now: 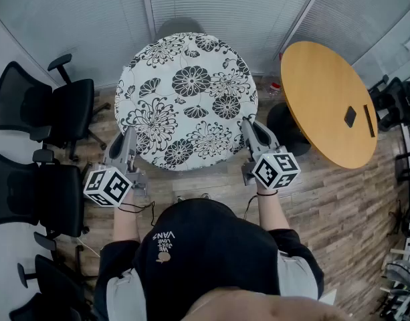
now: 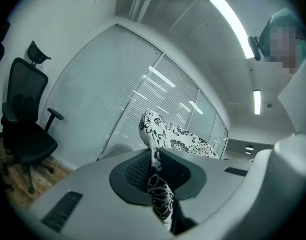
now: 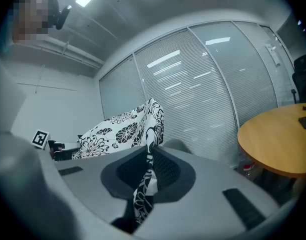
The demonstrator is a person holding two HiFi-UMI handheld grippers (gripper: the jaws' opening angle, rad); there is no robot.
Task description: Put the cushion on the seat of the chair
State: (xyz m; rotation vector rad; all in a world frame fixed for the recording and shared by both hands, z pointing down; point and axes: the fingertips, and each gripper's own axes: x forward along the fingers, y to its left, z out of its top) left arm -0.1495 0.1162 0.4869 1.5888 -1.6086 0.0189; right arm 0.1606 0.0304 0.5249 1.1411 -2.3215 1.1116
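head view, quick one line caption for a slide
The left gripper and right gripper pinch opposite edges of a round floral cushion, beside a round wooden table.

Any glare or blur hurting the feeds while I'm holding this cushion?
Head view: evenly lit, cushion print sharp, mild bowing at edges. Left gripper view: strong fisheye, dark corners, bright ceiling strip light, no washout. Right gripper view: same fisheye; lights reflect off the blinds.

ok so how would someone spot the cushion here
Find the round wooden table; just left of it the cushion is held up by the left gripper and right gripper. Nothing else here has black flowers on white.
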